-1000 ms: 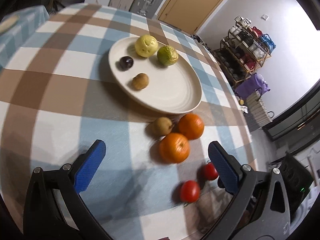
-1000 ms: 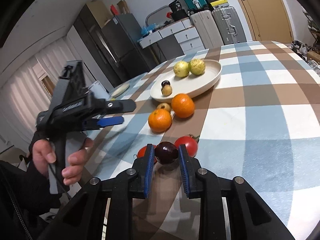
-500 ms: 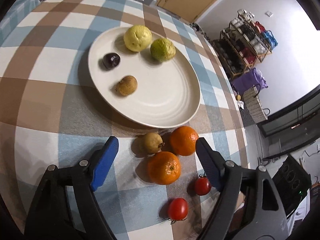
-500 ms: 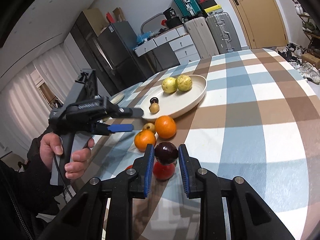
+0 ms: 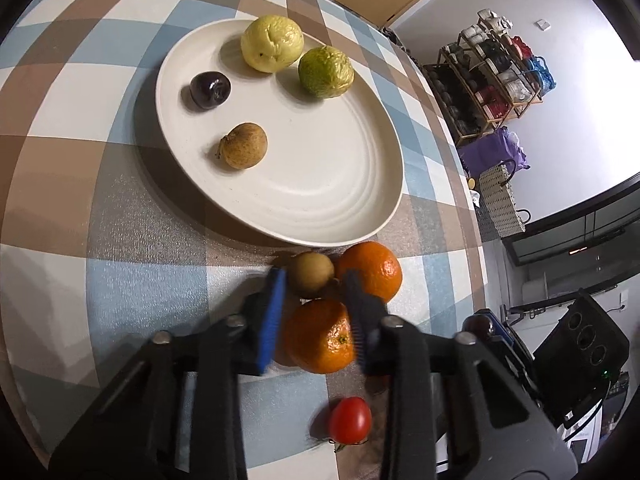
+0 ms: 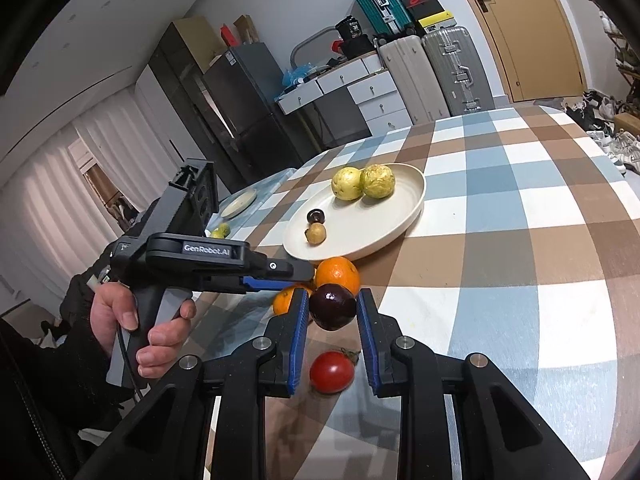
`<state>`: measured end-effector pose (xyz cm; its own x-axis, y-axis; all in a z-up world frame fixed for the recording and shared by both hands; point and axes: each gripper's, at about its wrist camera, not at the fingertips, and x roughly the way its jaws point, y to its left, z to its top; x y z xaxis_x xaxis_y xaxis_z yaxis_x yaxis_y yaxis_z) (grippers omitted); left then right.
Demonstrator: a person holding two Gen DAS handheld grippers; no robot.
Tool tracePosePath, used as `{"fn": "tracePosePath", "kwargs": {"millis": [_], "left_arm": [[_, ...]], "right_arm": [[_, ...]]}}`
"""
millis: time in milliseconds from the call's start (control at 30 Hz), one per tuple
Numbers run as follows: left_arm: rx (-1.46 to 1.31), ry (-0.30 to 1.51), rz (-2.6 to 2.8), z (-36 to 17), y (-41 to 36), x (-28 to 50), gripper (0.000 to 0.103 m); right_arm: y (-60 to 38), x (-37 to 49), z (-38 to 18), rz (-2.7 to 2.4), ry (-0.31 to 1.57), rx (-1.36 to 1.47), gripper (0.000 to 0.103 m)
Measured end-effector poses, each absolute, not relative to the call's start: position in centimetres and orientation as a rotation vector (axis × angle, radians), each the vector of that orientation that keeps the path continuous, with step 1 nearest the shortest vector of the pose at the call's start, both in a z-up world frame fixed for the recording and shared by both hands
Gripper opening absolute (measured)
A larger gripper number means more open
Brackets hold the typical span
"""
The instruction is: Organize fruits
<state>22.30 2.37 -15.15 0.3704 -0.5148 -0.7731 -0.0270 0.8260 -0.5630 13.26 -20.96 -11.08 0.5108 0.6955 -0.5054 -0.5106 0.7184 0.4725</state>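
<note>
A checked cloth is covering the surface (image 5: 120,280), where a cream plate (image 5: 340,184) is carrying four fruits. The left hand-held gripper (image 5: 316,292) is pinching the near orange (image 5: 320,336) just below the plate. The right hand-held gripper (image 6: 333,307) is gripping a dark plum (image 6: 333,306) above a tomato (image 6: 332,372).
</note>
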Motion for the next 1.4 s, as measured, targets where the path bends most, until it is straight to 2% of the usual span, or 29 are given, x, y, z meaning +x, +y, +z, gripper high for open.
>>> {"fn": "tracePosePath", "kwargs": {"millis": [833,900,1333,1400], "left_arm": [[-0.603,1.128,-0.366,-13.6,5.1,20.5,0.02],[-0.603,1.118,-0.37,-13.3,5.6,20.2,0.014],[-0.632,1.115,-0.371,-14.1,7.6,20.5,0.014],[-0.638,1.112,-0.372,-14.2,7.8,20.5,0.017]], "right_arm": [[-18.6,14.2,-10.7,0.756,0.756,0.244,0.025],[-18.1,14.6,-10.6,0.763,0.759,0.243,0.025],[-14.7,16.8,-10.3,0.801,0.778,0.209,0.025],[-14.6,16.9,-10.5,0.8,0.787,0.207,0.025]]}}
